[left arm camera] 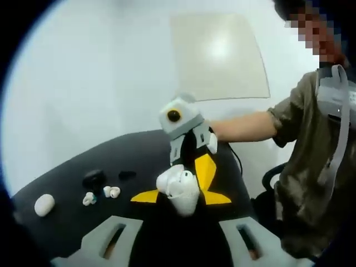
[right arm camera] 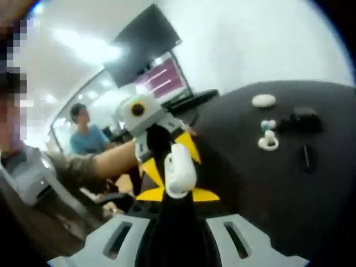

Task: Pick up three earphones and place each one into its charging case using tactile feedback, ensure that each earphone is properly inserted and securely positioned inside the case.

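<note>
A white case (left arm camera: pixel 179 189) is held up above the dark tabletop (left arm camera: pixel 67 222), and it is gripped between the two grippers facing each other. In the left gripper view, the right gripper (left arm camera: pixel 186 167) comes in from the far side, with its yellow-tipped fingers (left arm camera: pixel 204 169) closed against the case. The left gripper's own grey fingers (left arm camera: pixel 114 239) rise from the bottom, and how far they are closed cannot be told, since the tips are lost in the dark under the case. The case appears open, though what lies inside it cannot be made out.

On the tabletop to the left, a second white case (left arm camera: pixel 44 204) is seen lying shut near the edge. Two white earphones (left arm camera: pixel 111 192) lie side by side, with another small white earphone (left arm camera: pixel 88 198) just beside them. A black case (left arm camera: pixel 93 179) sits behind these, and a small black item (left arm camera: pixel 127 175) lies near it.

In the right gripper view, the white case (right arm camera: pixel 179 167) is seen upright at the centre, with the left gripper (right arm camera: pixel 167 161) reaching in behind it, its yellow fingers (right arm camera: pixel 153 172) spread either side. The right gripper's own fingers (right arm camera: pixel 119 236) frame the bottom. Further back on the tabletop (right arm camera: pixel 311 211), the white case (right arm camera: pixel 263 100), the earphones (right arm camera: pixel 268 143) and the black case (right arm camera: pixel 303 119) are visible. A person's sleeve (left arm camera: pixel 292 117) is seen at the right of the left gripper view.
</note>
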The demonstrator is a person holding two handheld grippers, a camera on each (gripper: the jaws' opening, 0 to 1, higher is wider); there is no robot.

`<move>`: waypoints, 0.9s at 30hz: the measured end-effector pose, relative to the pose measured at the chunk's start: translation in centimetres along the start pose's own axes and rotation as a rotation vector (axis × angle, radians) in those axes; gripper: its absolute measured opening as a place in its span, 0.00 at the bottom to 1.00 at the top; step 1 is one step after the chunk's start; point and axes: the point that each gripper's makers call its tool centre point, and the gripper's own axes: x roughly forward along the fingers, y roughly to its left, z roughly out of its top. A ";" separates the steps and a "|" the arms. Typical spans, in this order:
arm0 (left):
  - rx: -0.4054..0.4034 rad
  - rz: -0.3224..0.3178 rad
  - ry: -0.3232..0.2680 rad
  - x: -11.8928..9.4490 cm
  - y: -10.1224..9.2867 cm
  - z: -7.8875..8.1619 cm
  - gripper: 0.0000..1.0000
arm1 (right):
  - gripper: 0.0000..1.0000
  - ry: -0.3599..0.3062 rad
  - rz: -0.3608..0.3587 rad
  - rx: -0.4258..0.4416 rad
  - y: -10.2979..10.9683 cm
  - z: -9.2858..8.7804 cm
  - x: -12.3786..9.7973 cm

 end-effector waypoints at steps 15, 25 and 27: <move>0.173 0.036 -0.039 -0.4 -0.1 0.9 0.30 | 0.17 -0.016 0.079 0.103 0.6 0.4 -0.3; 0.178 0.017 -0.083 -0.6 -0.7 1.4 0.24 | 0.16 0.001 0.058 0.111 0.4 0.1 -0.4; 0.165 0.013 -0.086 -0.6 -0.7 1.4 0.27 | 0.16 0.000 0.065 0.110 0.5 0.1 -0.4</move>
